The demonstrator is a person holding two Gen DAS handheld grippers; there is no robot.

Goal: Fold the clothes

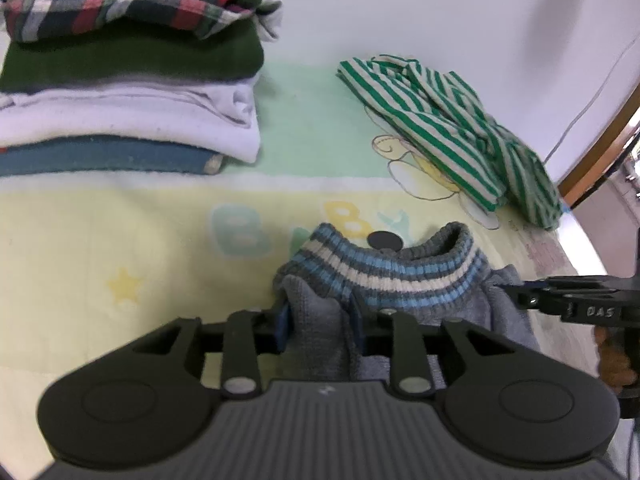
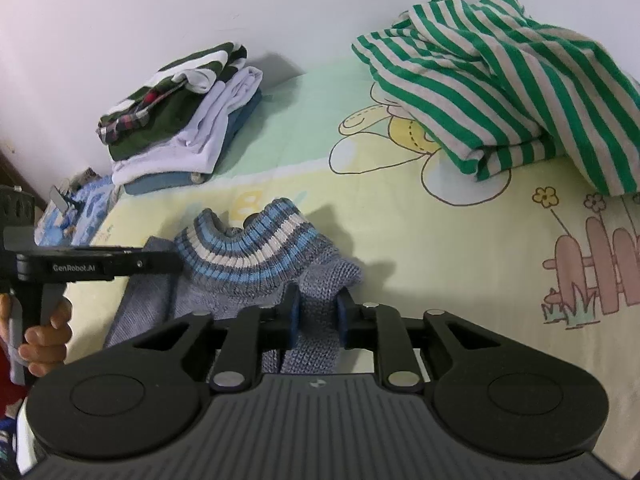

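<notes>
A grey knit sweater (image 1: 320,320) with a blue-and-cream striped collar (image 1: 392,276) lies on a pastel baby blanket (image 1: 120,240). My left gripper (image 1: 320,326) is shut on a fold of the sweater just below the collar's left end. My right gripper (image 2: 318,312) is shut on the sweater (image 2: 320,280) under the collar's right end (image 2: 256,252). Each gripper shows in the other's view: the right one (image 1: 516,290) at the right edge, the left one (image 2: 176,264) at the left, with a hand (image 2: 44,336) around its handle.
A stack of folded clothes (image 1: 120,80) (image 2: 176,120) stands at the back left against the white wall. A crumpled green-and-white striped garment (image 1: 448,128) (image 2: 500,84) lies at the back right. The bed's wooden edge (image 1: 600,136) runs along the right.
</notes>
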